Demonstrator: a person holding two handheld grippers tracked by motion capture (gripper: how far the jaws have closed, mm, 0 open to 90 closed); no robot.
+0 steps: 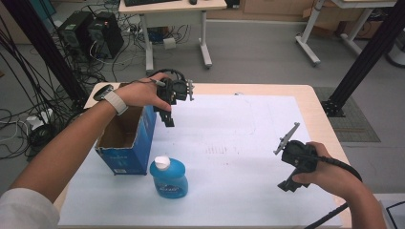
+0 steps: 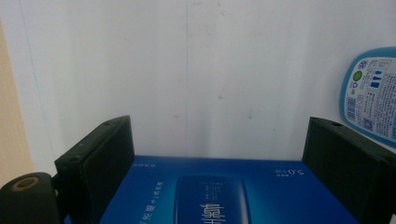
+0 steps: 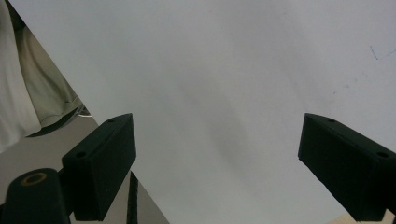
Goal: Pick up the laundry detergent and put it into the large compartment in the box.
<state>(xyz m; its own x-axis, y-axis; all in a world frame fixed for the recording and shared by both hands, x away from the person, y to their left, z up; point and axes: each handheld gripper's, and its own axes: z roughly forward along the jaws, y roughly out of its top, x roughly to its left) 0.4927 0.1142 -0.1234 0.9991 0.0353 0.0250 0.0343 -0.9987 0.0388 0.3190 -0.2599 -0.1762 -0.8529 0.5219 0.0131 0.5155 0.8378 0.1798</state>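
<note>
1. I judge this the approach step: my left gripper (image 1: 168,117) hangs over the right wall of the blue cardboard box (image 1: 128,138), jaws spread wide, nothing held.
2. My right gripper (image 1: 292,183) idles over the white sheet (image 1: 248,157), jaws apart too.
3. Next, I'd lower onto the box wall (thin, stiff card).
4. The rounded blue plastic bottle (image 1: 169,177) stands just in front of the box.

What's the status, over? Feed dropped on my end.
Left hand-held gripper open above open blue cardboard box. Right hand-held gripper open, empty, over white sheet. Blue plastic bottle beside box, untouched.
</note>
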